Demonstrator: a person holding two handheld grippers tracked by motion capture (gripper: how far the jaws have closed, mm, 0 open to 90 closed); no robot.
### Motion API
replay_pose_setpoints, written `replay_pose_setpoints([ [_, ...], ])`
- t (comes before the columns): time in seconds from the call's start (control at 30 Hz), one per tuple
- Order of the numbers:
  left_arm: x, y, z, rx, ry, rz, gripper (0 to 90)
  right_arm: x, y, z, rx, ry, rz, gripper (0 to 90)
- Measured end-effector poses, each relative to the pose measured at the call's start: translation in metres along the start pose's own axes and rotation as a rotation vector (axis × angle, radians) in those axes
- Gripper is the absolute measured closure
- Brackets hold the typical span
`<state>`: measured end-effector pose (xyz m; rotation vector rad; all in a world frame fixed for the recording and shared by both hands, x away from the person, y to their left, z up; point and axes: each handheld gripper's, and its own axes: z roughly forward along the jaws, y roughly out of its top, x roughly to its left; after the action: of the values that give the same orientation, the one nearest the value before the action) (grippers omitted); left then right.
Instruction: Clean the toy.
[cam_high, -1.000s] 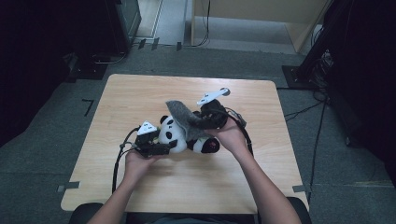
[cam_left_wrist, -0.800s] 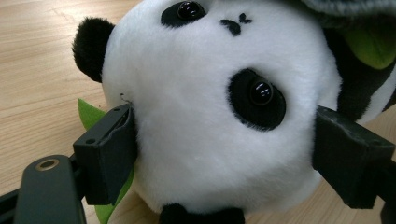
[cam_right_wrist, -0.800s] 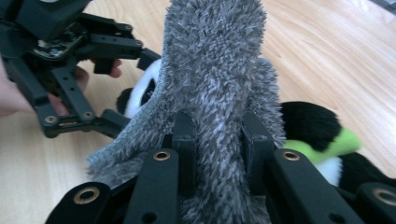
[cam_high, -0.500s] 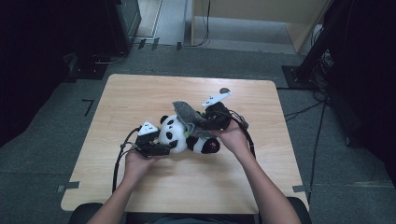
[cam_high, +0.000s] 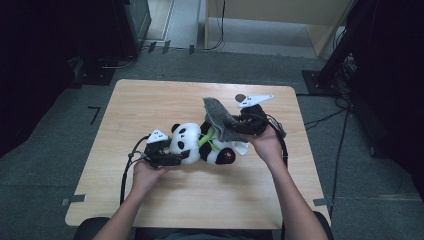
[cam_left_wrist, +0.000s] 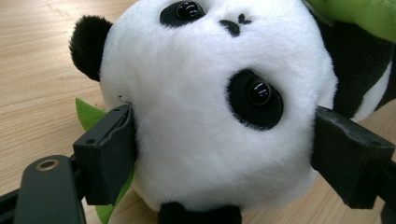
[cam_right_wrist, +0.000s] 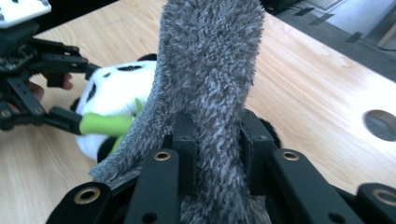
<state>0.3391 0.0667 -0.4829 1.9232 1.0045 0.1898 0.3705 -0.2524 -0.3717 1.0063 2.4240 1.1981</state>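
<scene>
A black-and-white panda plush with green felt leaves lies on its side on the wooden table. My left gripper is shut on its head; in the left gripper view both pads press into the white fur of the panda's face. My right gripper is shut on a grey fuzzy cloth, held above and to the right of the panda's body. In the right gripper view the cloth stands up between the closed jaws of that gripper, with the left gripper and the panda behind it.
A small round hole is in the table just behind the right gripper. A white tag lies beside the panda's feet. Cables trail from both grippers. Dark stands and a wooden cabinet stand on the floor around the table.
My right gripper has moved to the right with the grey cloth, drawing it off the panda's body. The left gripper and the panda's head have stayed put.
</scene>
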Motion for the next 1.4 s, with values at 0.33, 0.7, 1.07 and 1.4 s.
replay_pose_setpoints([
  [0.33, 0.002, 0.002, 0.001, 0.002, -0.002, -0.01, 14.3, 0.003, -0.024, 0.004, 0.042, 0.04, -0.002, 72.7],
  [0.7, 0.004, 0.002, 0.001, 0.005, -0.017, -0.015, 14.4, -0.004, -0.049, 0.014, 0.025, 0.064, 0.047, 72.3],
  [1.07, 0.005, 0.002, 0.002, 0.007, -0.02, -0.007, 14.3, -0.008, -0.074, 0.014, -0.03, 0.051, 0.077, 72.1],
  [1.4, 0.009, 0.001, 0.004, -0.011, -0.037, -0.015, 14.0, -0.018, -0.099, 0.014, 0.064, 0.002, 0.114, 72.2],
])
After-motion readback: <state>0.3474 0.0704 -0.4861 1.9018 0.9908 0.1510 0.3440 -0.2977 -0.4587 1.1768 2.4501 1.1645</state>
